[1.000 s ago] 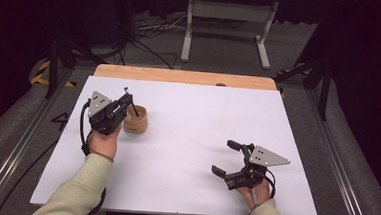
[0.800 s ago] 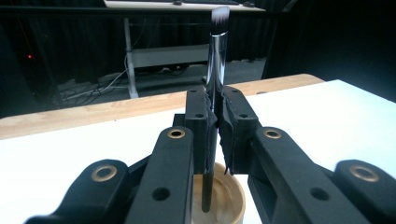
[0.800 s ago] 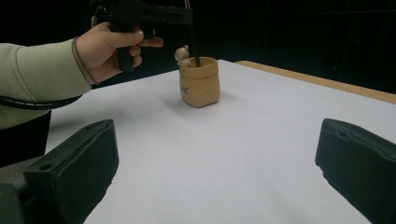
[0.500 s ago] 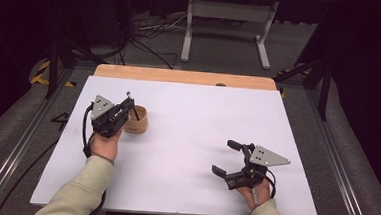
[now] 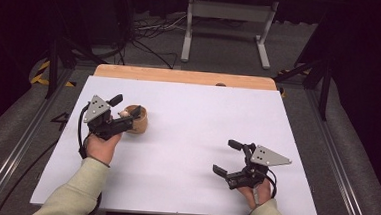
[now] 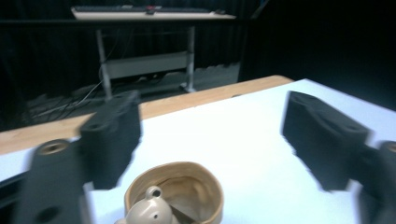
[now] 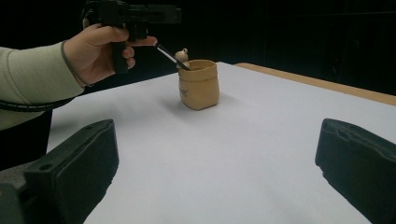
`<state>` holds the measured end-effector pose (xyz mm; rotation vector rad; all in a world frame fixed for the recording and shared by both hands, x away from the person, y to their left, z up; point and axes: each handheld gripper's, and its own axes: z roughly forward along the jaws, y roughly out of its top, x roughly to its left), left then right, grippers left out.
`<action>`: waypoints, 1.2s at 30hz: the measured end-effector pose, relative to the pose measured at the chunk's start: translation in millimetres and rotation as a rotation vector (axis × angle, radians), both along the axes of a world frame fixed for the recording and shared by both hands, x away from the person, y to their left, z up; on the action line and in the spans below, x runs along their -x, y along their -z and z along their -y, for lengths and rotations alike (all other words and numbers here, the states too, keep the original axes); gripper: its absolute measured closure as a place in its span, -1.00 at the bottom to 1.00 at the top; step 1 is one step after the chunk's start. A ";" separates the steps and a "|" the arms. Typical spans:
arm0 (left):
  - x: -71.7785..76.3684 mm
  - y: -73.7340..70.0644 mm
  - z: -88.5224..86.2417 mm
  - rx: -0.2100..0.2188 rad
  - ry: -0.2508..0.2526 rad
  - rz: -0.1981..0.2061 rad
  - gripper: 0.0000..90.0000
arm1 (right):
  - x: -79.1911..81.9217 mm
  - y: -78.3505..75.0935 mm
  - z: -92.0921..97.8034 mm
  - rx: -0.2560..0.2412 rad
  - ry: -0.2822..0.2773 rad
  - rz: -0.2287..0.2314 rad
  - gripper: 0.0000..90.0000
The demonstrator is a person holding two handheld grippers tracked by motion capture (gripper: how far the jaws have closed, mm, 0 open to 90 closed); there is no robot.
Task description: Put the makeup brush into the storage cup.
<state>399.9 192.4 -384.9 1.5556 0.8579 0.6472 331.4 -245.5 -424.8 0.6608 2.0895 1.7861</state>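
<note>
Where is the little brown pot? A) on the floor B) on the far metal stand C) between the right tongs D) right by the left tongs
D: the pot sits on the white table at the tips of the left tongs, far from the right tongs.

I'm seeing the white surface [image 5: 201,138] glowing brightly under overhead light while the room stays dark; the left gripper view's fingers [image 6: 112,135] are blurring, shadows lying soft.
</note>
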 end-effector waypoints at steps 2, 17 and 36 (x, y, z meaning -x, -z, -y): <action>3.9 -2.8 -0.9 -0.002 0.020 0.013 -0.76 | -0.1 -0.1 0.2 -0.001 0.001 0.001 -1.00; 34.1 -8.5 -12.5 0.033 0.154 0.033 -0.90 | -1.7 -3.3 10.5 -0.012 0.034 0.013 -1.00; 65.8 13.3 -28.1 0.038 0.262 0.004 -0.98 | -0.5 -4.0 24.5 -0.004 0.068 0.040 -1.00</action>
